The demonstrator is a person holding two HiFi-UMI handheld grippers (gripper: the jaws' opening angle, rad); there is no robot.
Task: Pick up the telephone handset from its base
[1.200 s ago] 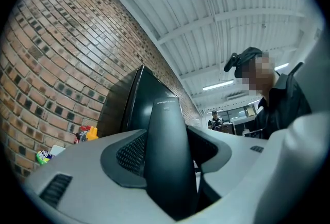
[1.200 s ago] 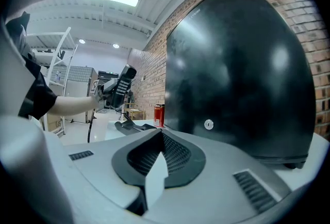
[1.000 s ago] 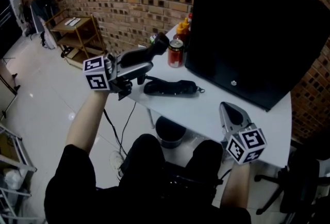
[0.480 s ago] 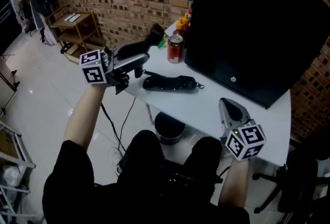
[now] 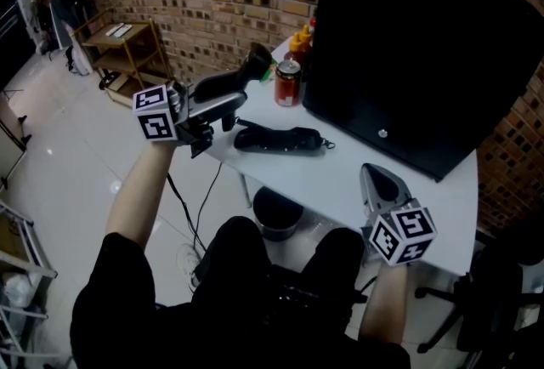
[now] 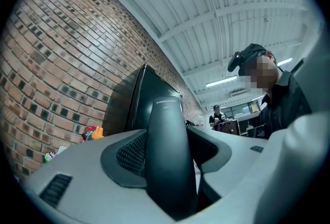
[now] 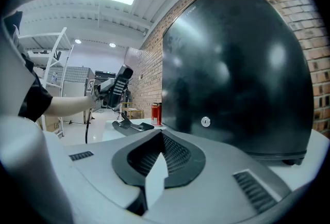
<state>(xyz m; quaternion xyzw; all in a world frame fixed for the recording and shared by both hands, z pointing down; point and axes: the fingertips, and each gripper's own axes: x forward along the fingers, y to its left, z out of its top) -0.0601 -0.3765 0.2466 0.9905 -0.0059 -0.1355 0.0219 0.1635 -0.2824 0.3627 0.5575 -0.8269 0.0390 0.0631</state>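
My left gripper (image 5: 223,102) is shut on the black telephone handset (image 5: 251,70) and holds it in the air above the table's left end, tilted up toward the brick wall. In the left gripper view the handset (image 6: 167,156) fills the space between the two jaws. The black base (image 5: 276,139) lies flat on the white table (image 5: 340,180), below and to the right of the handset, with nothing in its cradle. My right gripper (image 5: 376,178) rests at the table's front edge, its jaws together and nothing between them. The right gripper view shows the lifted handset (image 7: 119,85) and the base (image 7: 131,126) far off.
A large black screen (image 5: 416,44) covers the back and right of the table. A red can (image 5: 287,83) and sauce bottles (image 5: 302,42) stand beside it. A dark bin (image 5: 279,214) sits under the table, a cable (image 5: 183,214) hangs off the left edge, and a wooden trolley (image 5: 127,48) stands by the wall.
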